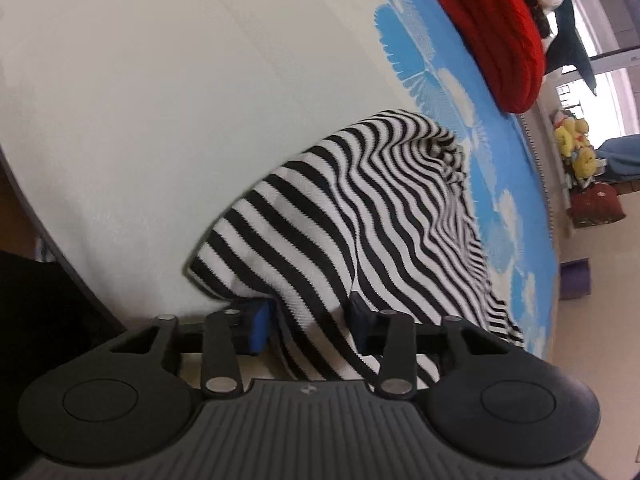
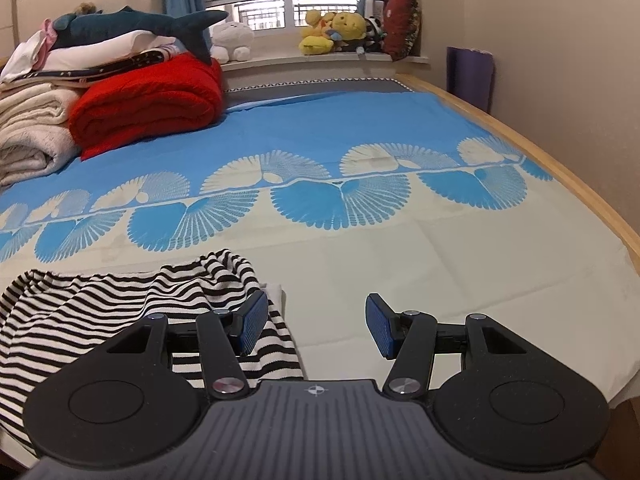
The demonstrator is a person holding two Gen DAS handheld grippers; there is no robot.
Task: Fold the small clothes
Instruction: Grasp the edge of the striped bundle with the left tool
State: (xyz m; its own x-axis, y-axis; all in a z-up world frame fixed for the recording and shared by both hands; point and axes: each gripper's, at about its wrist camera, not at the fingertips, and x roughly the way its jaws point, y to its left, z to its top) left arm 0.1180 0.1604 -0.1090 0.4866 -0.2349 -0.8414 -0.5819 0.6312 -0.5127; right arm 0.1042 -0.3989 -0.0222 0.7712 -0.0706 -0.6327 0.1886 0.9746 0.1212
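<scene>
A black-and-white striped garment (image 1: pixel 360 216) lies bunched on the bed sheet (image 1: pixel 140 100). In the left wrist view its near edge drapes between and over my left gripper (image 1: pixel 310 322); the jaws stand apart with the cloth hanging loose between the blue pads, which do not pinch it. In the right wrist view the same garment (image 2: pixel 120 312) lies at lower left. My right gripper (image 2: pixel 316 324) is open and empty over the white sheet (image 2: pixel 440 264), its left pad (image 2: pixel 254 322) above the garment's right edge.
A folded red blanket (image 2: pixel 152 100), a stack of white bedding (image 2: pixel 32 128) and a shark plush (image 2: pixel 132 24) sit at the bed's far left. Plush toys (image 2: pixel 340 30) line the windowsill. The wooden bed edge (image 2: pixel 560 168) runs along the right, by a wall.
</scene>
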